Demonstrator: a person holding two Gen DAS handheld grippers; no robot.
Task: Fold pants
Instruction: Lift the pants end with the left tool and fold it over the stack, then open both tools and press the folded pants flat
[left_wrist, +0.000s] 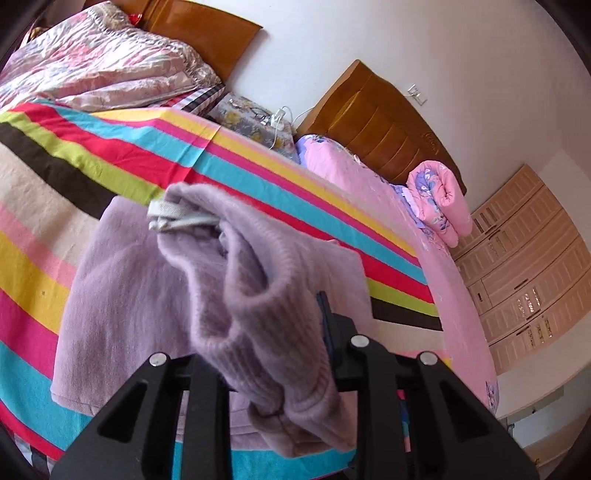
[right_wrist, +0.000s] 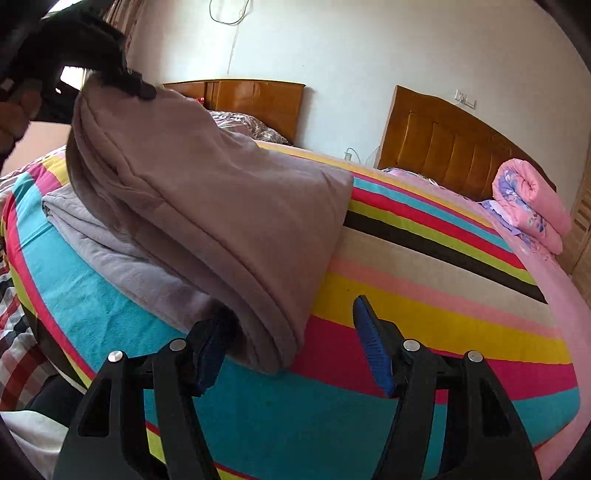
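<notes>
**Over the striped bed: lifted fold could slump**

Over the striped bedspread (right_wrist: 424, 295) my left gripper (left_wrist: 273, 354) clenches the lilac pants (right_wrist: 207, 192), lifted. My right gripper (right_wrist: 291, 354) gapes beside their near corner; I fear layers sliding apart.

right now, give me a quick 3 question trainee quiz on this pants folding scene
1. True or false: the left tongs are clamped on the ribbed end of the lilac pants.
2. Multiple choice: the right tongs are A) shut on the pants, B) open with the pants' folded edge lying between the pads, C) shut on nothing.
3. Fill in: the pants rest on a ______ bedsheet, and a rolled pink quilt lies near the wooden headboard.

Key: 1 true; 2 B; 3 striped
</notes>
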